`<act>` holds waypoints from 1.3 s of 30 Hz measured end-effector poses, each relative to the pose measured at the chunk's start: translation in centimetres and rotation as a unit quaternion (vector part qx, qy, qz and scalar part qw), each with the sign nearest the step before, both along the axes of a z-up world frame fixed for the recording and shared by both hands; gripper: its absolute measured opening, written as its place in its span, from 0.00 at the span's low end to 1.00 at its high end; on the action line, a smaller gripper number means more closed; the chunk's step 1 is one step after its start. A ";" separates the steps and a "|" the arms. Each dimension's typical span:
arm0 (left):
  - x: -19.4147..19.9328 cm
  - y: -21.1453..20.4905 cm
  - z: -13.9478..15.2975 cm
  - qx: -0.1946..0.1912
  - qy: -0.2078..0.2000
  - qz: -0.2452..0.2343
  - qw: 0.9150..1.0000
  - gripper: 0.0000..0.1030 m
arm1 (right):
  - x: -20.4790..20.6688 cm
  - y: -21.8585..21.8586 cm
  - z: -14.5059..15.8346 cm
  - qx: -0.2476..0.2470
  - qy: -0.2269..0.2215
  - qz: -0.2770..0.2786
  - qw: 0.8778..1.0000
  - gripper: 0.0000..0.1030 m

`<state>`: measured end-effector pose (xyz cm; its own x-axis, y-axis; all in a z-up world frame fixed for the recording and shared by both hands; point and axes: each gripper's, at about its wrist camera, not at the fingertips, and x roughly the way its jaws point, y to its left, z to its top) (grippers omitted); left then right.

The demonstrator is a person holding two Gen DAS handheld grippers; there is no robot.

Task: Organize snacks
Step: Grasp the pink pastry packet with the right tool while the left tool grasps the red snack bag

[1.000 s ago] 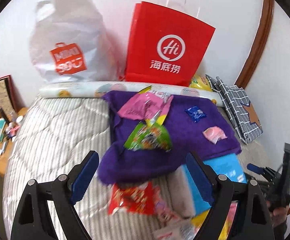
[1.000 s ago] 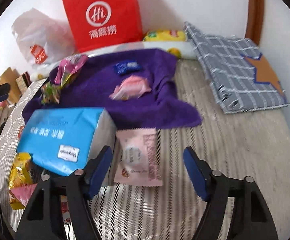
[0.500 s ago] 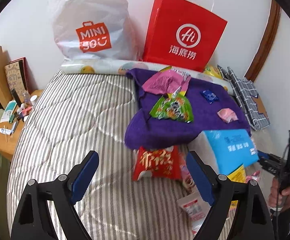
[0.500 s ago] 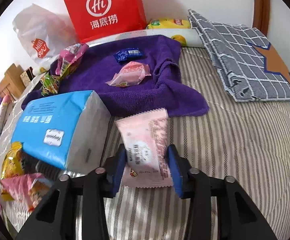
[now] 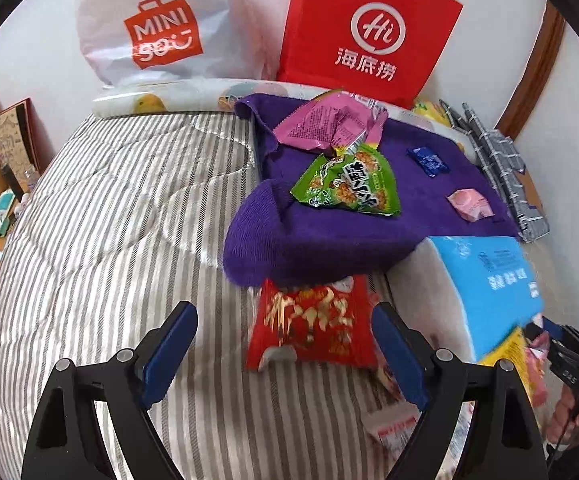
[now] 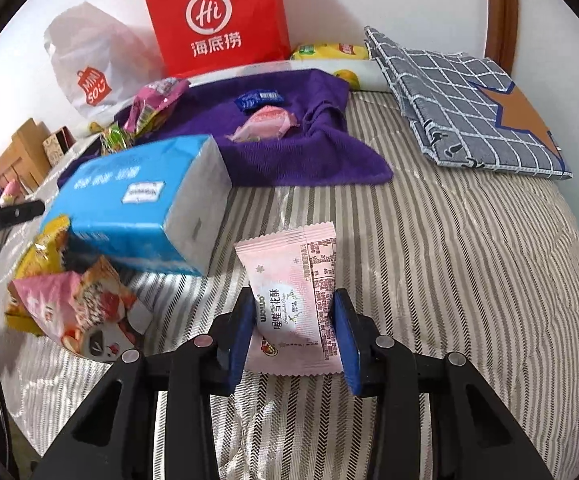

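My right gripper [image 6: 294, 322] is shut on a pale pink snack packet [image 6: 295, 276] and holds it lifted above the striped bed. My left gripper [image 5: 283, 344] is open and empty, hovering just before a red snack bag [image 5: 313, 326] that lies at the near edge of the purple towel [image 5: 329, 236]. On the towel lie a green snack bag [image 5: 349, 186], a pink bag [image 5: 329, 124], a small blue candy [image 5: 427, 161] and a small pink candy [image 5: 469, 205]. The towel [image 6: 289, 152] also shows in the right wrist view.
A blue tissue pack [image 6: 141, 204] lies beside the towel, with yellow and pink snack bags [image 6: 69, 300] near it. A red paper bag [image 6: 217, 16] and a white Miniso bag [image 5: 161, 24] stand against the wall. A checked grey cloth [image 6: 469, 100] lies far right.
My right gripper closed on the pale pink packet and lifted it off the bed. My left gripper pulled back, then moved in closer to the red snack bag, staying open.
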<state>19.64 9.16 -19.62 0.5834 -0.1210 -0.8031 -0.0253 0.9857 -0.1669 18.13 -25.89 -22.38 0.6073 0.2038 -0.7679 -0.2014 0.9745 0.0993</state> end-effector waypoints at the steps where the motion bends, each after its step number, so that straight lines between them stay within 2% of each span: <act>1: 0.4 -0.1 -0.4 0.003 0.004 -0.001 1.000 0.85 | 0.0 0.0 0.0 0.001 -0.003 -0.002 1.000 0.39; 5: 1.5 -0.7 -1.9 0.013 0.020 -0.013 1.000 0.85 | -0.1 0.2 -0.3 -0.009 -0.011 0.000 1.000 0.42; 7: 1.4 -0.9 -2.1 0.025 0.008 -0.012 1.000 0.82 | -0.3 0.4 -0.5 -0.018 -0.017 0.001 1.000 0.43; 9: 1.2 -1.2 -2.2 0.039 0.000 -0.013 0.999 0.76 | -0.3 0.4 -0.5 -0.021 -0.020 -0.001 1.000 0.43; 11: 1.0 -1.5 -2.3 0.056 -0.006 -0.014 0.998 0.60 | -0.1 0.5 -0.6 -0.021 -0.016 -0.004 1.000 0.47; 13: 0.8 -2.0 -2.3 0.075 -0.013 -0.022 0.997 0.52 | 0.0 0.7 -0.6 -0.025 -0.016 -0.001 1.000 0.51; 16: 0.5 -1.9 -2.3 0.071 -0.019 -0.022 0.997 0.48 | 0.1 1.1 -0.6 -0.031 -0.015 0.002 0.999 0.57; 20: 0.0 -1.4 -2.3 0.062 -0.024 -0.020 0.998 0.48 | 0.4 1.0 -0.7 -0.028 -0.013 -0.001 1.000 0.63; 24: -0.2 -1.7 -2.4 0.072 -0.032 -0.020 0.997 0.48 | 0.6 1.0 -0.7 -0.032 -0.013 -0.009 0.999 0.63; 30: -0.3 -1.2 -2.3 0.051 -0.035 -0.011 0.998 0.48 | 0.6 0.7 -0.7 -0.023 -0.012 -0.012 1.000 0.63; 39: -0.3 -1.2 -2.3 0.046 -0.036 -0.012 0.998 0.48 | 0.8 0.8 -0.7 -0.027 -0.011 -0.015 0.999 0.63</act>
